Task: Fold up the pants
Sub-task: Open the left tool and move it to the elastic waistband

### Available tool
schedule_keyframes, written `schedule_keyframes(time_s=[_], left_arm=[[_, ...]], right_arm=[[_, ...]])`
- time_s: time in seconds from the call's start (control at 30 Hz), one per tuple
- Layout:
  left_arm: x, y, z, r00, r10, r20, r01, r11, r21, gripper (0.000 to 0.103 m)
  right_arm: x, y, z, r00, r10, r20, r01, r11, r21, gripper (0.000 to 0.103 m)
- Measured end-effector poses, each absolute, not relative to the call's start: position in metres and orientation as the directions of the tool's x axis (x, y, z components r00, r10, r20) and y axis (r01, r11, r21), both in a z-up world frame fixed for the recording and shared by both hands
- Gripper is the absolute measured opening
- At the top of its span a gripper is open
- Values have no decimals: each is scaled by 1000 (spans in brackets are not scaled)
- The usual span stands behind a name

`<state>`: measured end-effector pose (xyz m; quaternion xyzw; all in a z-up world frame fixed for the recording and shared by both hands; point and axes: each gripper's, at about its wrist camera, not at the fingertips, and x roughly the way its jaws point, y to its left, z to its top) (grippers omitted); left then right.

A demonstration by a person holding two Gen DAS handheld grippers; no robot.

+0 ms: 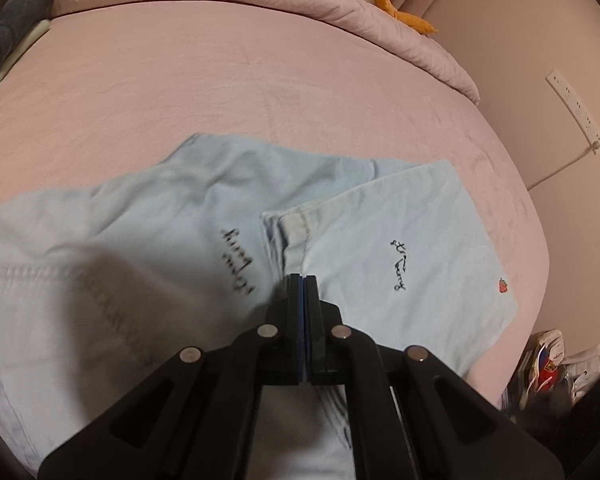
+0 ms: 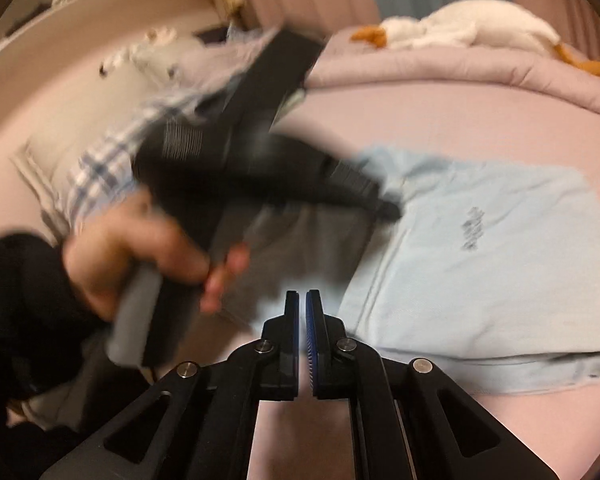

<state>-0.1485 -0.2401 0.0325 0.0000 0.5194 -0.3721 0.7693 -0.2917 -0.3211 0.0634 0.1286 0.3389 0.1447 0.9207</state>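
Two tools are in play, both narrowed to the limit. My left tool [image 1: 304, 277] has its pads pressed together at the crotch seam of the pants [image 1: 400, 248]; cloth appears to be pinched there, though the pad line hides the contact. My right tool [image 2: 302, 293] shows only a sliver between its pads and nothing in it.

Location: the pale blue pants lie partly folded on the pink bed [image 1: 220, 92], one leg laid toward 2 o'clock in the left view.

Risks:
- Lifting from a thin pinch may let the fabric slip and undo the fold.
- Pulling from the seam alone may drag both layers askew.
- The right tool, empty, leaves the waistband side unsupported.

Obscured: in the right view my left hand [image 2: 140, 248] and its tool are motion-blurred and cover the pants from 9 to 11 o'clock. The waistband is cut off below the left view.
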Motion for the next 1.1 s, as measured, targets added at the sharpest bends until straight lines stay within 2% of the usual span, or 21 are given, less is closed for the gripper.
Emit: schedule_keyframes(time_s=[0.03,0.13,0.27,0.33,0.4,0.43,0.5,0.6,0.73,0.87,0.97,1.1], left_arm=[[-149,-237,33,191,-558,-808,565,735,-374,8],[-150,-222,34,196,-558,-807,537,749,-388,4],[-160,-194,43,232,-562,-794,519,762,-387,7],[-168,-173,48,251,-568,-784,507,767,-394,8],[-175,-156,52,273,-561,-782,495,779,-386,21],[-179,-145,53,282,-557,-781,486,785,-384,23],[-186,-128,56,289,-570,-769,476,783,-400,23],[-200,-106,66,311,-591,-744,471,776,-419,23],[-217,-80,74,335,-623,-707,435,768,-471,30],[-227,-61,68,315,-625,-714,361,775,-519,32],[-233,-48,59,299,-629,-717,302,776,-554,32],[-240,-31,51,306,-624,-719,231,781,-580,32]], right_arm=[[-290,-327,65,740,326,-588,-149,933,329,7],[-262,-346,58,734,214,-644,-26,957,288,7],[-229,-335,36,651,198,-732,-34,972,232,7],[-227,-316,31,647,220,-730,-81,972,221,7],[-232,-295,36,647,273,-711,-149,961,234,7],[-233,-286,36,632,302,-714,-176,953,247,7],[-238,-275,38,637,258,-726,-192,966,174,7],[-254,-287,55,665,310,-680,-186,950,252,7],[-276,-316,71,735,255,-629,-102,957,270,7],[-275,-320,50,686,210,-697,-50,969,242,7],[-275,-298,34,636,241,-733,-101,968,230,7],[-282,-274,44,629,294,-719,-195,956,221,7]])
